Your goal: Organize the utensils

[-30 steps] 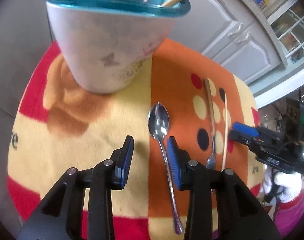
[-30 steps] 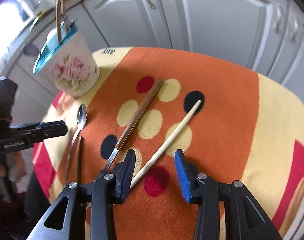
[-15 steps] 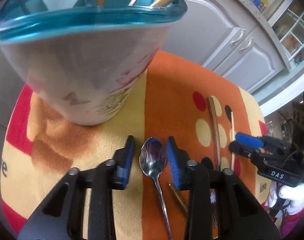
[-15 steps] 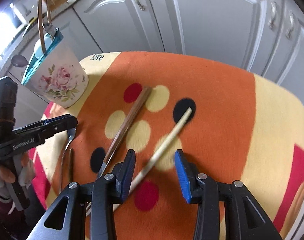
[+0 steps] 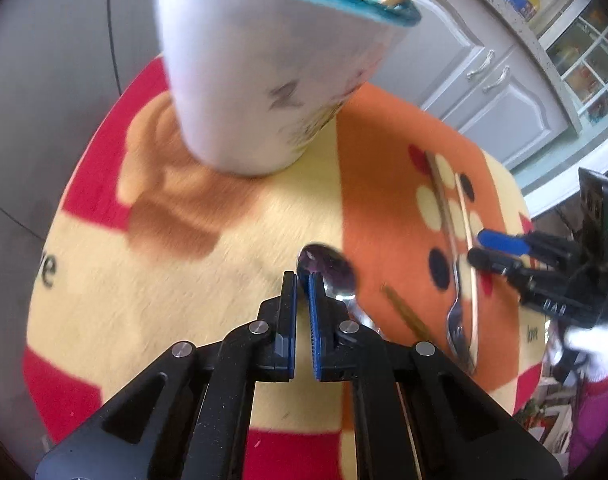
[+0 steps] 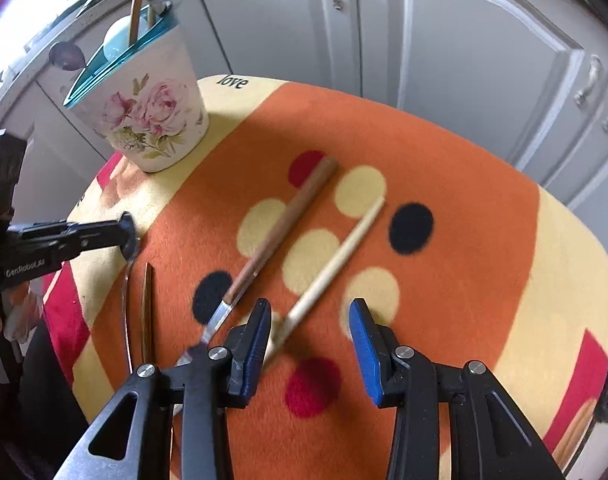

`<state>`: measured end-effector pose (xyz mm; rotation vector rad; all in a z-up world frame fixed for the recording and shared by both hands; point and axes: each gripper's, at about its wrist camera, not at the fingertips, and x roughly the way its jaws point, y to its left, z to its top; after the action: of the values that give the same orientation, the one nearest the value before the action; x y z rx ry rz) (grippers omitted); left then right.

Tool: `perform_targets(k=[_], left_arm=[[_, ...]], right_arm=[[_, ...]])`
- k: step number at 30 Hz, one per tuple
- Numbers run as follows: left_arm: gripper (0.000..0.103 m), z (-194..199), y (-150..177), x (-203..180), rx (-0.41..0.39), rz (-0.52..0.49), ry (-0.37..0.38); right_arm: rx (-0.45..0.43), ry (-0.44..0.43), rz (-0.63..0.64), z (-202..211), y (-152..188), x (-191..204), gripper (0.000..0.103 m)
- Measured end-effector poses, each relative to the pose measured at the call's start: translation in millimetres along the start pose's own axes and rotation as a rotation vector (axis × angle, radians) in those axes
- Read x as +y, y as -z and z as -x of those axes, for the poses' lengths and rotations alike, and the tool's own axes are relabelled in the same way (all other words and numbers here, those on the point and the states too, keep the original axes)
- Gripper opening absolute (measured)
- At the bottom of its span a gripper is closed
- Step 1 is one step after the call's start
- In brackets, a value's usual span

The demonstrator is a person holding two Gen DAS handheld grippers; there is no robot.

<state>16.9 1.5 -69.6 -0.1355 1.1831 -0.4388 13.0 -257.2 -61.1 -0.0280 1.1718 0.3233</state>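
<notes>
Spoon [image 5: 331, 273] bowl sits at the left gripper [image 5: 302, 280] tips, jaws closing on its edge; we see right gripper [image 6: 311, 320] half open over the chopstick [image 6: 332, 266], empty

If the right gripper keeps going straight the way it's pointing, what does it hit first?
Most likely the pale wooden chopstick, whose near end lies between the open fingers of the right gripper, close to the left pad. Otherwise the orange cloth beneath it. Depth is unclear.

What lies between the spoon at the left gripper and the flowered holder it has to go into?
Nothing visible. Only bare cloth lies between the spoon and the holder. The left gripper, jaws closing, pinches the bowl's edge. The fork and chopsticks lie off to the side.
</notes>
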Motion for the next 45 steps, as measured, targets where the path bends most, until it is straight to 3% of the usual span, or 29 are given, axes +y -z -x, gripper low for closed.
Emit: perform_targets(k=[5, 9, 15, 17, 19, 21, 26, 28, 34, 38, 45], left_arm=[[0.005, 4, -1, 9, 0.01, 0.041, 0.045], [0.025, 6, -7, 17, -0.005, 0.06, 0.064], [0.027, -1, -18, 5, 0.004, 0.001, 0.07], [0.027, -2, -20, 2, 0.016, -0.028, 0.07], [0.024, -3, -20, -1, 0.013, -0.049, 0.053], [0.01, -4, -17, -4, 0.025, -0.071, 0.036], [0.008, -3, -13, -5, 0.034, -0.076, 0.035], [0.008, -3, -11, -5, 0.033, -0.076, 0.035], [0.006, -4, -12, -8, 0.024, -0.071, 0.032], [0.004, 7, -12, -5, 0.019, -0.03, 0.06], [0.002, 37, -14, -12, -0.039, -0.041, 0.068]], right_arm=[[0.003, 0.0, -0.028, 1, 1, 2, 0.039], [-0.004, -0.01, -0.076, 0, -3, -3, 0.039], [0.029, 0.009, -0.099, -9, -21, -5, 0.038], [0.041, 0.043, -0.063, -13, -28, 0, 0.029], [0.049, 0.073, -0.024, -17, -35, 6, 0.026], [0.055, 0.073, 0.006, -19, -40, 12, 0.022], [0.075, 0.053, 0.089, -15, -34, 20, 0.018], [0.082, 0.083, 0.075, -13, -33, 13, 0.018], [0.074, 0.035, -0.011, -17, -40, 6, 0.02], [0.038, -0.017, -0.079, -12, -36, -2, 0.006], [-0.007, -0.05, -0.102, 16, -19, 0, 0.004]])
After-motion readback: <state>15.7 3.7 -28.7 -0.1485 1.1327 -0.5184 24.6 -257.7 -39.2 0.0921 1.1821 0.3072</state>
